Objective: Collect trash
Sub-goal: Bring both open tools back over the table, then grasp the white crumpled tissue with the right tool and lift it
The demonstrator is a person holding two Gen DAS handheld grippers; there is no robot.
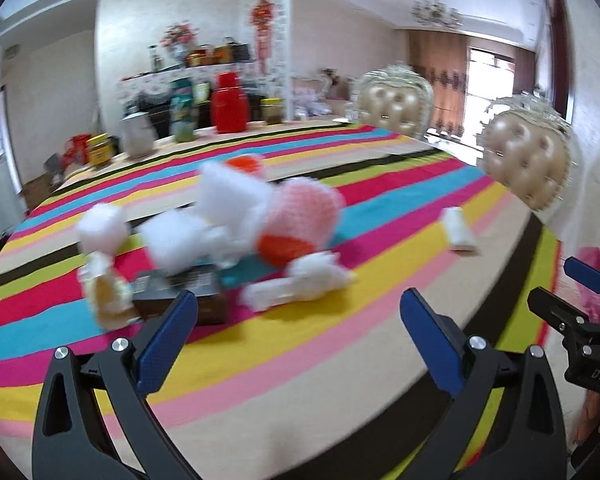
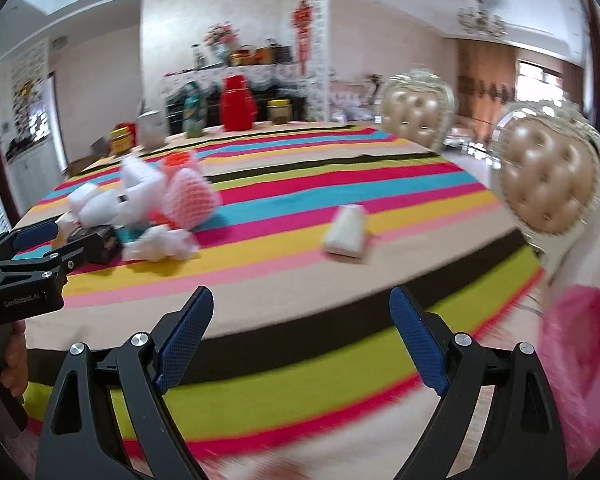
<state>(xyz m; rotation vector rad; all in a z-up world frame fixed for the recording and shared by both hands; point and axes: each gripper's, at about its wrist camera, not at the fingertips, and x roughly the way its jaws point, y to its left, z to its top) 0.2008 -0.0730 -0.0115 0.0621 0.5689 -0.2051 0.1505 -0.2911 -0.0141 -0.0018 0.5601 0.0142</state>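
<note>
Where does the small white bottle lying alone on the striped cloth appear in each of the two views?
Left wrist view: the white bottle lies at middle right, near the table edge, right of the trash pile.
Right wrist view: the white bottle lies just right of centre, again right of the pile.
Shared landmark: the red jar at the table's far end.

Trash pile (image 1: 236, 236) lies on the table (image 1: 340, 360); chairs (image 1: 528, 164) stand right.

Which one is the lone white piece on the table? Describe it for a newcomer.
On the striped tablecloth, look right of the trash pile, toward the cream tufted chair. The small white packet lies there alone on the pink and yellow stripes, smooth and blocky, unlike the fluffy foam pieces heaped together.
</note>
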